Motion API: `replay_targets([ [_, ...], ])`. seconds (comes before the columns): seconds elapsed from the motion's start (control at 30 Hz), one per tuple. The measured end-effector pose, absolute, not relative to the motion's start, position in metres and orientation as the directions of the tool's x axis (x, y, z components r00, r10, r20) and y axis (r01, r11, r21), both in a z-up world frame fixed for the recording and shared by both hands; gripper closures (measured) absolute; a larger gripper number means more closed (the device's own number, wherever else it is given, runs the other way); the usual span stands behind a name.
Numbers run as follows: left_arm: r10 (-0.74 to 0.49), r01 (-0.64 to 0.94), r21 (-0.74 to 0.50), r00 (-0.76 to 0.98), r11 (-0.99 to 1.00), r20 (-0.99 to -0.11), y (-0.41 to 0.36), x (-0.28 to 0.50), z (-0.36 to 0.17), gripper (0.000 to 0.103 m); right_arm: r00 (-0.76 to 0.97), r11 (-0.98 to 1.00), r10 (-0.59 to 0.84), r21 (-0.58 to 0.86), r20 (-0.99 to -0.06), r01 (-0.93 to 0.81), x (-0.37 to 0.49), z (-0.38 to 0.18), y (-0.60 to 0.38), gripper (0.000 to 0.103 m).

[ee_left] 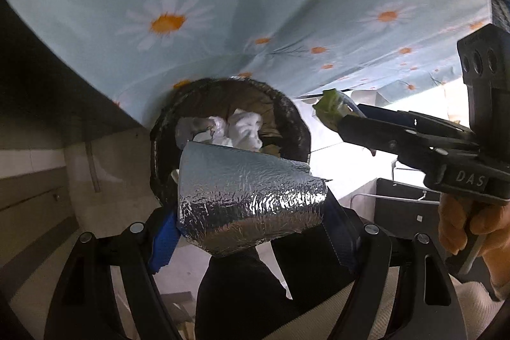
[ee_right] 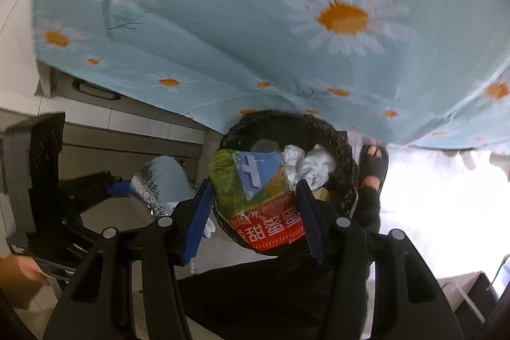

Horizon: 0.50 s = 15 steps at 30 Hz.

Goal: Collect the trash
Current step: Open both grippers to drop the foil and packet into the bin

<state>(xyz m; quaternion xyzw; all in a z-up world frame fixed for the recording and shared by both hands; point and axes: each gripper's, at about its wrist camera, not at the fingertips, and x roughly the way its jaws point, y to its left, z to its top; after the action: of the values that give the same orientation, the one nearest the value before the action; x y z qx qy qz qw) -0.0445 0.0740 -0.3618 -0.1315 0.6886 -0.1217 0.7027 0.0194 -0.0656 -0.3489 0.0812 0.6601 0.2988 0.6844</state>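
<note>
A pale-blue daisy-print cloth (ee_right: 255,37) hangs across twelve o'clock; grey tiled floor (ee_left: 105,180) at nine, glare at three.

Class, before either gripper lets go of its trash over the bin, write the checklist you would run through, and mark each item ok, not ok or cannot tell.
1. Left gripper grips the foil packet: ok.
2. Right gripper grips the snack wrapper: ok.
3. Snack wrapper lines up over the black bin: ok in the right wrist view.
4. Foil packet is over the bin's opening: cannot tell; it may sit short of the rim.
5. Bin has room above the white tissues: ok.
6. Sandalled foot beside the bin is clear of the drop: ok.
</note>
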Motion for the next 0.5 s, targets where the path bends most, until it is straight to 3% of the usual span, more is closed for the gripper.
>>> replay_targets([
  [0.43, -0.311, -0.066, -0.309, -0.019, 0.949, -0.950, 0.080, -0.047, -0.395, 0.024, -0.119, 0.805, 0.555, 0.567, -0.823, -0.173, 0.028, -0.390, -0.066, 0.048],
  [0.47, -0.307, -0.070, -0.305, -0.023, 0.950, -0.951, 0.080, -0.047, -0.397, 0.023, -0.120, 0.801, 0.563, 0.576, -0.817, -0.164, 0.028, -0.390, -0.067, 0.046],
  [0.5, -0.301, -0.075, -0.298, -0.029, 0.951, -0.953, 0.080, -0.046, -0.399, 0.020, -0.122, 0.795, 0.576, 0.589, -0.808, -0.148, 0.029, -0.391, -0.068, 0.036],
])
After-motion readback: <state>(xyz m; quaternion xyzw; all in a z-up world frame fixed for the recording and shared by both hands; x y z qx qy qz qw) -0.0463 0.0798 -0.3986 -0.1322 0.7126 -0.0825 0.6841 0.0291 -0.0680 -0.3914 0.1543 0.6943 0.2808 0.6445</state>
